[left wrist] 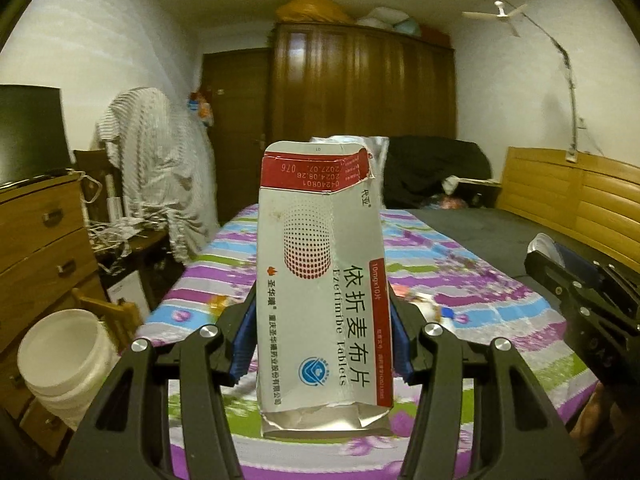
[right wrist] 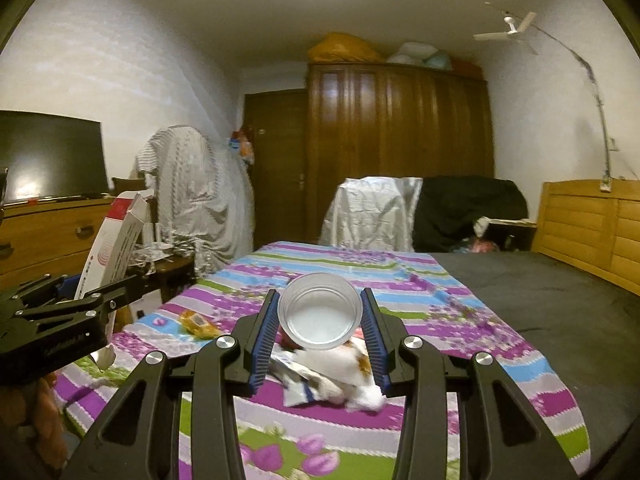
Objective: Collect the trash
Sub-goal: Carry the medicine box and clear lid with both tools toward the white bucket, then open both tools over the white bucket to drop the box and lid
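The left tongs (left wrist: 322, 344) were clamped on an upright tablet box (left wrist: 322, 280), the right tongs (right wrist: 322, 340) on a clear cup (right wrist: 320, 312), both held above the bed (right wrist: 440, 312), crumpled wrappers (right wrist: 328, 376) lying directly beneath the right tongs, nearer them.

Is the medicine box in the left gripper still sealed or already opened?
Opened. The medicine box has its top flap torn and lifted, and its bottom end is crumpled; whether anything remains inside cannot be told.
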The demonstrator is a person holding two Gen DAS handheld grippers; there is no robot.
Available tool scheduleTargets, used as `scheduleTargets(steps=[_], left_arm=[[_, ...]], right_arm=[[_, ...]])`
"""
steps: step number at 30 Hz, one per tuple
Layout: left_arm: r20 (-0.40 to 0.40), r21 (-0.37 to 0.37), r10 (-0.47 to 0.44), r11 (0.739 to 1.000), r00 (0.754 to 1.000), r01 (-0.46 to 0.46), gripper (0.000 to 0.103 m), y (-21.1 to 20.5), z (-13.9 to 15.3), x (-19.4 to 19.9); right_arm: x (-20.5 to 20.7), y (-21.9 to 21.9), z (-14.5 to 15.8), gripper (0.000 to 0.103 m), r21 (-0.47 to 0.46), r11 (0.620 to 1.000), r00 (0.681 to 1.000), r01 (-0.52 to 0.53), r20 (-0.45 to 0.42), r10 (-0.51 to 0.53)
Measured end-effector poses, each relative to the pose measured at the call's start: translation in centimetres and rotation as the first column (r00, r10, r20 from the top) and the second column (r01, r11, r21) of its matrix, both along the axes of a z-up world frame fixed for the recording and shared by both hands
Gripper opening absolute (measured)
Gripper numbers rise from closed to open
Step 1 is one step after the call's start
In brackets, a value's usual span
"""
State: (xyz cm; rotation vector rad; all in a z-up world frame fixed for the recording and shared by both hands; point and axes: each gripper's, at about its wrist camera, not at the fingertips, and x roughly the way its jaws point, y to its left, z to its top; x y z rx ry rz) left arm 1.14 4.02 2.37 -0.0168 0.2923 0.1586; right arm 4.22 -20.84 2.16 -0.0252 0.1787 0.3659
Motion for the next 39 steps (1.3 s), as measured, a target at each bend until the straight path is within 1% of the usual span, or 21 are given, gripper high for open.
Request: scheduleTargets(steps=[3,7,12,15,20,21,27,31,37,39], left_arm=[[0.003,-0.001,0.062,0.998,0.998,-0.062,0.052,2.4,0.6,-0.5],[0.002,-0.006,0.138,0.99,0.99,-0.138,0.052,5.8,1.1,-1.3],[-0.011,-0.018,0.245,0.969,0.969,-0.245,0.052,11.2,1.3,-2.5],[-0.017,-0.024,0.297,0.954,0.955,-0.297,0.052,13.8,1.7,-3.2],[-0.043,-0.029,0.395,0.917,0.918,-0.397,0.052,19.5,1.8,-4.5],[-0.053,-0.037,0.417,0.907,0.907,-0.419,0.052,21.0,1.8,-4.8],[-0.092,-0.066,0.496,0.862,0.863,-0.503,0.052,26.8,1.6,-6.4],[-0.119,-0.069,0.544,0.83,0.83,-0.554,0.052,30.5,1.6,-7.3],[-0.157,-0.072,0.589,0.794,0.793,-0.604,0.052,34.0,0.9,-8.3],[-0.173,-0.076,0.596,0.786,0.784,-0.614,0.052,34.9,0.5,-8.4]], right_arm=[[0.8,2.2,0.7,0.042,-0.002,0.999,0.999,-0.046,0.003,0.046],[2.1,6.5,1.7,0.042,-0.004,0.992,0.992,-0.122,-0.004,0.122],[3.3,12.9,3.0,0.042,-0.018,0.976,0.976,-0.217,-0.015,0.217],[4.1,17.2,3.9,0.042,-0.023,0.96,0.96,-0.279,-0.029,0.278],[5.0,26.1,5.0,0.042,-0.042,0.918,0.918,-0.395,-0.059,0.392],[5.3,27.1,5.1,0.042,-0.043,0.912,0.912,-0.408,-0.063,0.405],[5.8,38.0,5.9,0.042,-0.067,0.846,0.846,-0.529,-0.12,0.519],[6.0,44.2,6.2,0.042,-0.088,0.81,0.811,-0.58,-0.146,0.566],[6.8,53.9,5.6,0.042,-0.103,0.755,0.756,-0.647,-0.213,0.619],[7.0,56.7,5.1,0.042,-0.109,0.735,0.735,-0.67,-0.236,0.635]])
